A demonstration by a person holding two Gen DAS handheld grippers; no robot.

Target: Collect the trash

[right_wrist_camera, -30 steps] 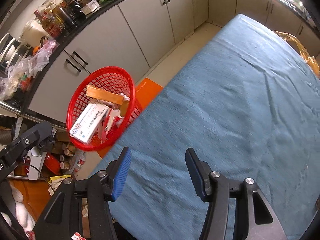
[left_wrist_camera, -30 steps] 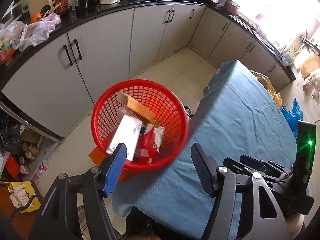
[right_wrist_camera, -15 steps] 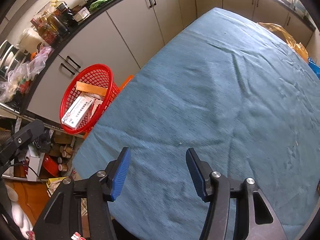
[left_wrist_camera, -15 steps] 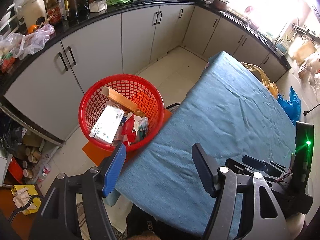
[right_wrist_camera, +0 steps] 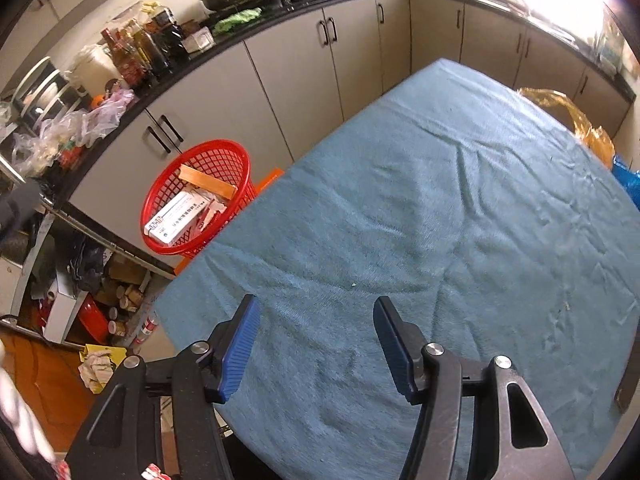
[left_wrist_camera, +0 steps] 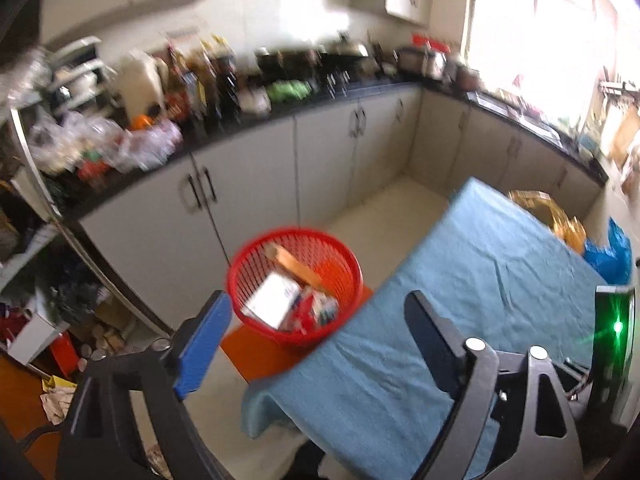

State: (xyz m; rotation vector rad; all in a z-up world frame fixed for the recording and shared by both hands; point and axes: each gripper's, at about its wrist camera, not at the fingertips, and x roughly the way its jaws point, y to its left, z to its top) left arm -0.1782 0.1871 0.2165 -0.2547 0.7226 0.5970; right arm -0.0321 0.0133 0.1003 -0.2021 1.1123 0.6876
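Trash basket (left_wrist_camera: 294, 286), red mesh, sits on the floor on an orange mat (left_wrist_camera: 256, 354), btwn the grey cabinets (right_wrist_camera: 280, 76) and the corner of the counter w/ blue cloth (right_wrist_camera: 420, 220). Inside the basket: white box w/ print (right_wrist_camera: 176, 218), a tan wooden strip (right_wrist_camera: 208, 184) leaning across, plus red-and-white wrappers (left_wrist_camera: 310, 310), details blurred in left wrist view.

Left gripper (left_wrist_camera: 316, 334): jaws opening, spread wide, nothing btwn them; it hangs above the counter's near corner, basket seen beyond the blue pad. Right gripper (right_wrist_camera: 316, 340): jaws apart, empty, hovers over the blue cloth, not touching it. Cloth is wrinkled; a few tiny specks on it, too small to tell what.

Black kitchen worktop (right_wrist_camera: 224, 50) behind carries bottles (right_wrist_camera: 140, 56) and plastic bags (right_wrist_camera: 76, 124). Yellow bag (right_wrist_camera: 568, 116) beside the counter's far edge.
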